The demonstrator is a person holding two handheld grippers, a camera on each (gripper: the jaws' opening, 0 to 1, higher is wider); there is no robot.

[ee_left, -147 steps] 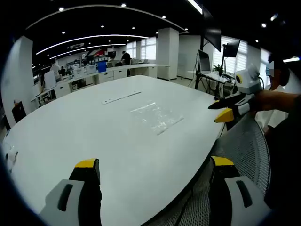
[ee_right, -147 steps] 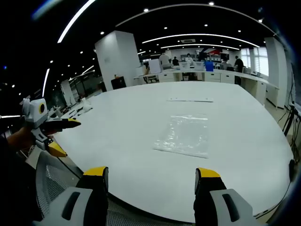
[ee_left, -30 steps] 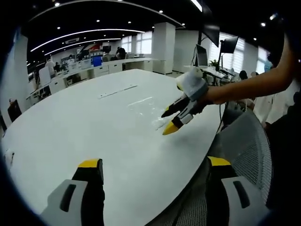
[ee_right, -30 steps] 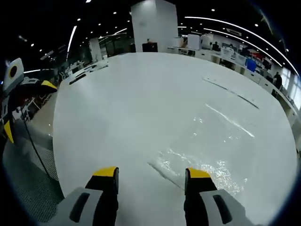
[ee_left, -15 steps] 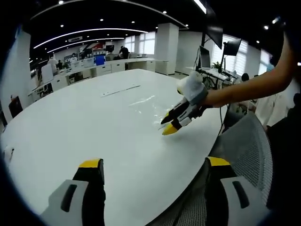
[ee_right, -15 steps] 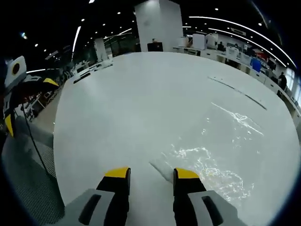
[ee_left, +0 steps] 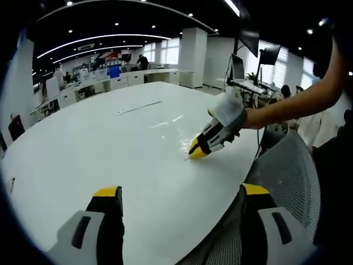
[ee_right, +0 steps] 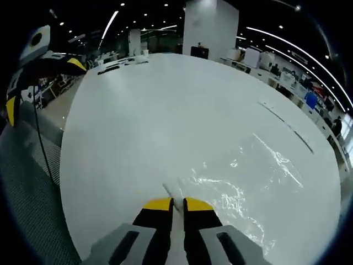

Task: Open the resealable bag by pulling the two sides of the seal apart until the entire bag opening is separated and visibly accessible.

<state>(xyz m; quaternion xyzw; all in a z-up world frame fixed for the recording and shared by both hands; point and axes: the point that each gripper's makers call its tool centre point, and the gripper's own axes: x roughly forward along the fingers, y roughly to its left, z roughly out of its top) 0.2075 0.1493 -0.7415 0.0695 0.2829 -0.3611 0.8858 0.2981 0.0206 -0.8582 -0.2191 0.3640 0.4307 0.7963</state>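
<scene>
Right gripper view: right gripper [ee_right: 171, 205] fingers pinch the bag's [ee_right: 242, 193] near edge against the table [ee_right: 138, 121], probably to anchor one side; left gripper [ee_left: 176, 194] waits wide.

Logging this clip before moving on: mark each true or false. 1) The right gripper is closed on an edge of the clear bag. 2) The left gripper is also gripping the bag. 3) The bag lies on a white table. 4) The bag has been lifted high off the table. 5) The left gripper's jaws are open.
1) True: the right gripper is shut on the near edge of the bag.
2) False: the left gripper hangs back near the table's edge, apart from the bag.
3) True: it rests on the white table.
4) False: it lies flat on the table.
5) True: its jaws stand wide apart.
</scene>
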